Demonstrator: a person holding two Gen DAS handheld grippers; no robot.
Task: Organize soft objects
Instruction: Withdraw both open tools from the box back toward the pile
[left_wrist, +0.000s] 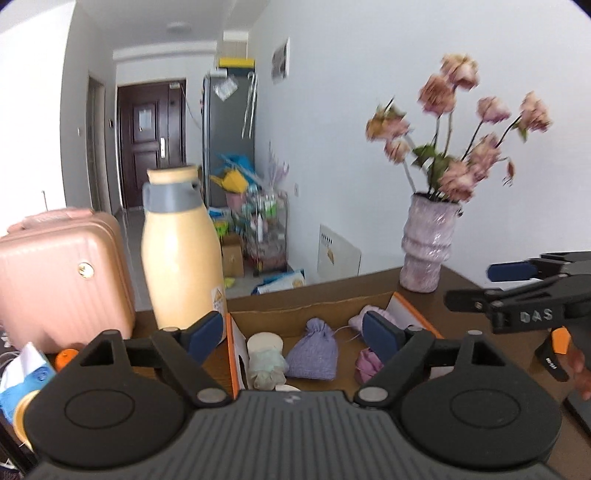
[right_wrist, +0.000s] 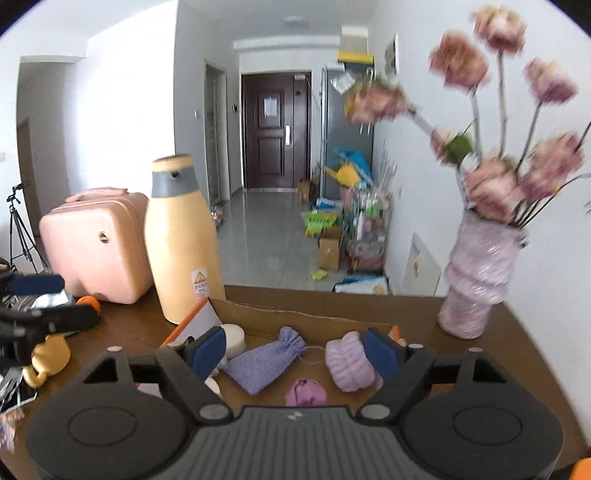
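Observation:
An open cardboard box (left_wrist: 310, 309) (right_wrist: 295, 315) lies on the brown table. In it are a lavender drawstring pouch (left_wrist: 313, 350) (right_wrist: 264, 360), a pale purple knitted roll (right_wrist: 349, 360) (left_wrist: 369, 312), a small pink pouch (right_wrist: 306, 392) (left_wrist: 367, 363), and a white round puff (left_wrist: 265, 344) (right_wrist: 233, 338) over a pale green soft item (left_wrist: 267, 371). My left gripper (left_wrist: 293, 334) is open and empty above the box. My right gripper (right_wrist: 295, 350) is open and empty above the box; it also shows at the right of the left wrist view (left_wrist: 513, 291).
A tall yellow bottle (left_wrist: 181, 251) (right_wrist: 183, 243) stands left of the box, with a pink case (left_wrist: 62, 273) (right_wrist: 98, 243) beyond it. A vase of pink flowers (left_wrist: 430, 243) (right_wrist: 480, 273) stands at the right. Small items (left_wrist: 26, 373) (right_wrist: 48, 356) clutter the table's left side.

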